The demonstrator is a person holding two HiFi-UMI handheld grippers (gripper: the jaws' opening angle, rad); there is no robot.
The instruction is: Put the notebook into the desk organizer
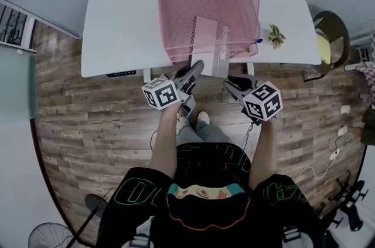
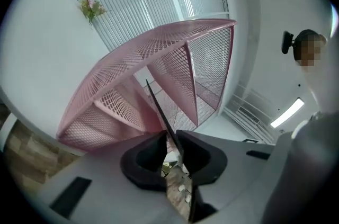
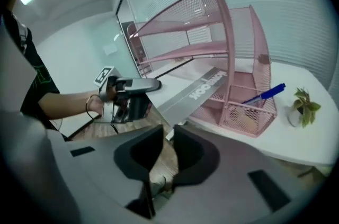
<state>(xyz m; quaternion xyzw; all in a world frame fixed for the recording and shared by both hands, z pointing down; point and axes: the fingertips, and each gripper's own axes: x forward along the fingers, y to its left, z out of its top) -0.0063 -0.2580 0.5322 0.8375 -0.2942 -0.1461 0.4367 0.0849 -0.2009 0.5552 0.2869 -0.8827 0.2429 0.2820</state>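
Left gripper (image 2: 172,146) is clamped on the near edge of the notebook (image 1: 218,62). The notebook leans partway into the pink organizer (image 1: 176,6) on the desk (image 1: 117,24), with its tail overhanging the front edge. The right gripper (image 3: 167,135) sits just beside its near corner, jaws slightly apart and holding nothing. The notebook looks thin, light and fairly stiff, maybe slick-covered, so I'd grip it close to the spine. Both forearms reach forward side by side, grippers pointing at the desk front.
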